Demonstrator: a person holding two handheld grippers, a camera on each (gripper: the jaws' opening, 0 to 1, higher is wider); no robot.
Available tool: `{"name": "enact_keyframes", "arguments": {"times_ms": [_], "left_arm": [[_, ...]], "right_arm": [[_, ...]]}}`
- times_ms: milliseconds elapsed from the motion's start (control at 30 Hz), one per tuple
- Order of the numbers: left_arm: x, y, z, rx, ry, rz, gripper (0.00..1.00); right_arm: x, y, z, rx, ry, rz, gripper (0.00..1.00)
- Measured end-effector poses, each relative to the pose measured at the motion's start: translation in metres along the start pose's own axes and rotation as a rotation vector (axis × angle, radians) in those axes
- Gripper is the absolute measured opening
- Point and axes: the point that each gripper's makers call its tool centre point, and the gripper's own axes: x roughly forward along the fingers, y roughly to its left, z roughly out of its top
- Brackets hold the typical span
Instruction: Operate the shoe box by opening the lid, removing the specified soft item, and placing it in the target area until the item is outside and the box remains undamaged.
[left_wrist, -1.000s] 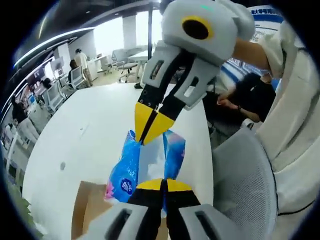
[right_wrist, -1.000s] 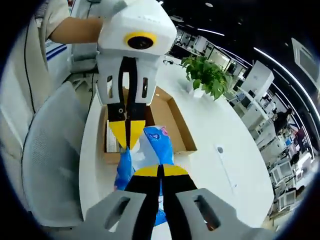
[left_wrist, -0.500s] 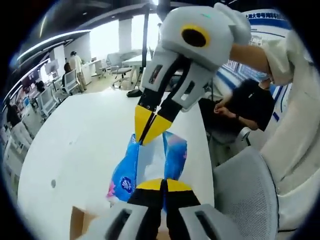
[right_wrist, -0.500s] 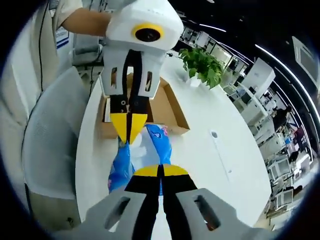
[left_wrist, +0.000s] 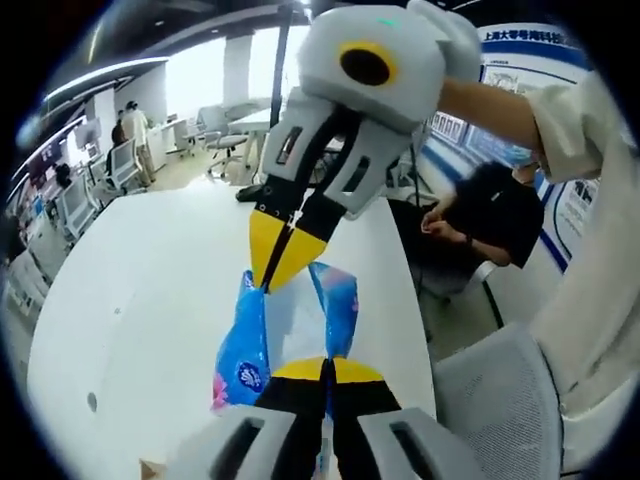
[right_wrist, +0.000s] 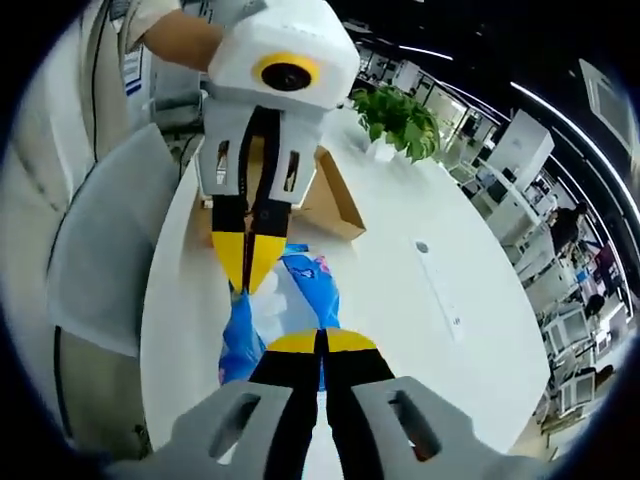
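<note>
Fingertips pinched tight at both ends: the left gripper (left_wrist: 324, 368) and the right gripper (right_wrist: 322, 342) each clamp one end of the blue tissue pack (left_wrist: 243, 345), jaws fully closed on its wrapper, sharing the soft load so it hangs level. It's carried above the white table (right_wrist: 390, 270), well clear of the open shoe box (right_wrist: 330, 195) behind, judged ready for setting down.

Both tools, left (left_wrist: 325, 362) and right (right_wrist: 322, 335), clamped closed, tips facing.
</note>
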Motion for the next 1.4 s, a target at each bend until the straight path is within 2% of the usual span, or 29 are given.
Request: {"name": "enact_keyframes", "arguments": {"times_ms": [267, 700, 967, 1167, 1400], "left_arm": [[0.024, 0.010, 0.013, 0.001, 0.014, -0.026, 0.00], [0.067, 0.024, 0.031, 0.020, 0.037, -0.082, 0.00], [0.095, 0.025, 0.031, 0.015, 0.055, -0.112, 0.00], [0.115, 0.023, 0.022, 0.010, 0.080, -0.135, 0.00], [0.128, 0.023, 0.011, 0.000, 0.097, -0.149, 0.00]], "right_arm": [[-0.004, -0.014, -0.024, 0.026, -0.002, 0.024, 0.00], [-0.005, -0.033, -0.064, 0.064, 0.037, 0.025, 0.00], [0.004, -0.033, -0.092, 0.072, 0.086, 0.040, 0.00], [0.014, -0.026, -0.110, 0.072, 0.112, 0.062, 0.00], [0.026, -0.020, -0.130, 0.083, 0.131, 0.075, 0.00]]}}
